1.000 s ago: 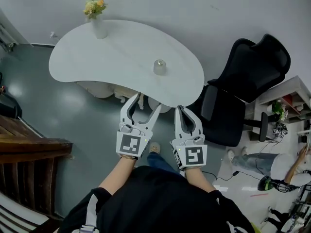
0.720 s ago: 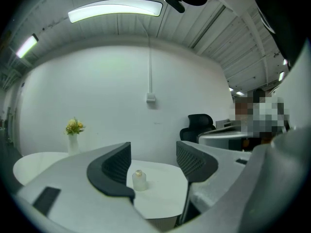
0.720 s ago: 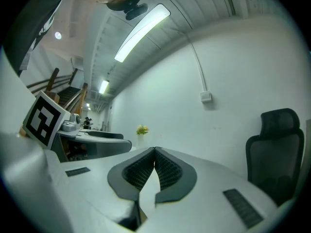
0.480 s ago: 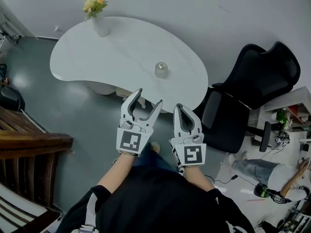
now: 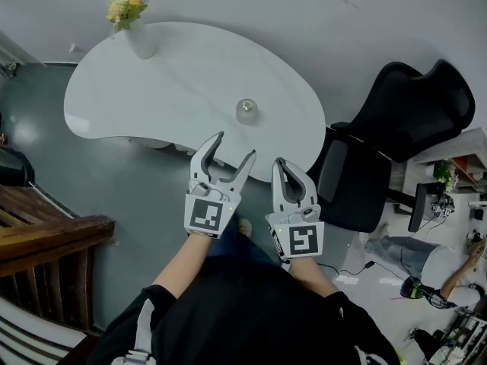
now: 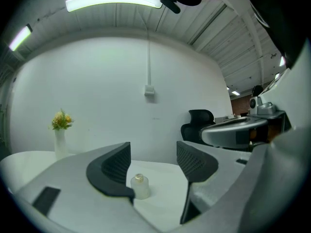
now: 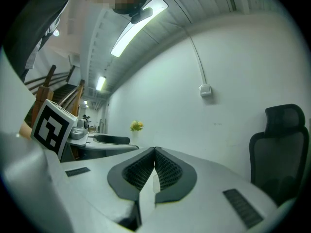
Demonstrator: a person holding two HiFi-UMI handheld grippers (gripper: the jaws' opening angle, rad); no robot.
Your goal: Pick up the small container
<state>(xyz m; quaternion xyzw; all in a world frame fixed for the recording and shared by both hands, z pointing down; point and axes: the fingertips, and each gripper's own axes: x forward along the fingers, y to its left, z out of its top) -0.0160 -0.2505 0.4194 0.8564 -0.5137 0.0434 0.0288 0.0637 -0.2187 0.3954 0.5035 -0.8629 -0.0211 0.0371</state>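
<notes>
Where the grey floor (image 5: 114,181) met the pale wall (image 5: 304,14), a white kidney-shaped counter (image 5: 175,74) filled most of the head view, with a black high-backed office chair (image 5: 403,120) just beside its right end. Short of the counter's near edge hung two grey hand-held tools. The left tool (image 5: 233,147) had its jaws spread wide, with nothing pressed between them. The right tool (image 5: 283,167) had its dark ribbed pads pressed together on nothing. At the counter's far left end a slim white vase (image 5: 141,44) stood upright and held a small bunch of yellow and orange flowers (image 5: 124,7).

Smallest was the small container (image 5: 246,111), a squat frosted-glass bottle with a narrow neck and a pale cap. It stood upright on the counter near the near edge, its long axis vertical and its neck pointing up, ahead of the left tool and apart from it. From the left gripper view it showed low between the spread jaws, touching neither. Whether it held anything could not be made out.
</notes>
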